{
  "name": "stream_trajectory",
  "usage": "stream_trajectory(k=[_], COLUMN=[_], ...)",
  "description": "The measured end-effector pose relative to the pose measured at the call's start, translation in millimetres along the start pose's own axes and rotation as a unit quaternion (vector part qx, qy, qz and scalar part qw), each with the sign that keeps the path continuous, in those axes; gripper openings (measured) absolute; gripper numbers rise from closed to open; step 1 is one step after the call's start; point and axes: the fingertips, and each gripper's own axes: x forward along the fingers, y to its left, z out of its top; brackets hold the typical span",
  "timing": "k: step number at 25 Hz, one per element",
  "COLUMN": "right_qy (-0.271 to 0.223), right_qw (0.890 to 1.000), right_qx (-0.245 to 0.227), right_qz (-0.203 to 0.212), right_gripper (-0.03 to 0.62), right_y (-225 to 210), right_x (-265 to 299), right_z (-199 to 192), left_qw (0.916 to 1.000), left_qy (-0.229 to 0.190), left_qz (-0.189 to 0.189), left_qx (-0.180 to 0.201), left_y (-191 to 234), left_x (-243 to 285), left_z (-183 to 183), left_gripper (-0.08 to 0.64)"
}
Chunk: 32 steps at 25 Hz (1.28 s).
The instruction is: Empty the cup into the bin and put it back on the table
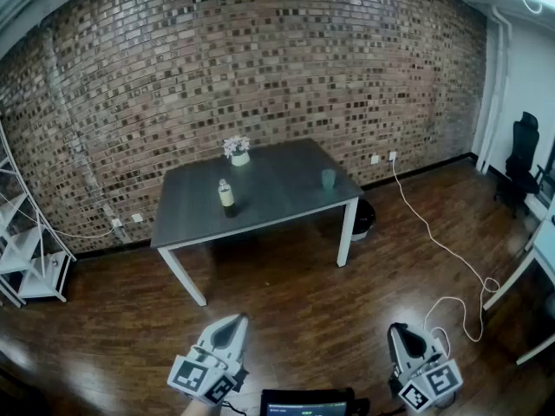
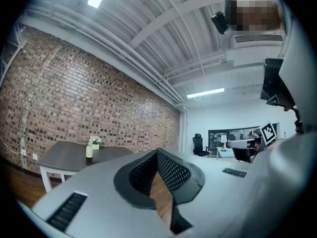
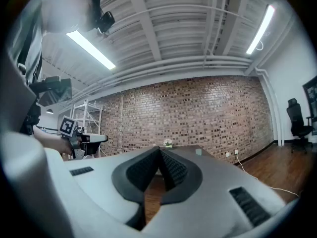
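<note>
The small grey-green cup [image 1: 329, 178] stands near the right edge of the dark grey table [image 1: 277, 198]; in the right gripper view the cup [image 3: 198, 151] is a tiny shape far off. A black bin [image 1: 362, 218] sits on the floor under the table's right end. Both grippers hang low and near me, well short of the table. My left gripper [image 1: 239, 319] [image 2: 157, 152] has its jaws together with nothing in them. My right gripper [image 1: 398, 328] [image 3: 159, 149] is likewise shut and empty, pointing towards the table.
A bottle [image 1: 226, 195] and a small flower pot [image 1: 236, 151] also stand on the table. A white shelf rack [image 1: 26, 258] is at the left, an office chair [image 1: 523, 159] and a white desk [image 1: 546, 241] at the right. A white cable [image 1: 442, 250] trails over the wooden floor.
</note>
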Motion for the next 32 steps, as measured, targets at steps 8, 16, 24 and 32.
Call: stream_trajectory(k=[8, 16, 24, 32], right_qy=[0.017, 0.026, 0.029, 0.028], right_qw=[1.0, 0.999, 0.999, 0.999], right_qx=[0.004, 0.003, 0.006, 0.003], right_qz=[0.002, 0.023, 0.041, 0.026], right_gripper=[0.002, 0.002, 0.002, 0.002], right_y=[-35.1, -71.2, -80.9, -87.3], right_x=[13.7, 29.0, 60.8, 111.4], right_z=[0.1, 0.6, 3.9, 16.4], left_qw=[0.9998, 0.9998, 0.9994, 0.999], left_qy=[0.017, 0.017, 0.033, 0.033], left_qz=[-0.002, -0.002, -0.006, -0.029], left_qx=[0.013, 0.011, 0.008, -0.002], left_y=[-10.3, -22.2, -10.4, 25.0], left_x=[35.4, 74.7, 105.5, 148.2], left_z=[-16.0, -24.7, -31.8, -31.0], left_gripper=[0.0, 0.0, 0.0, 0.0])
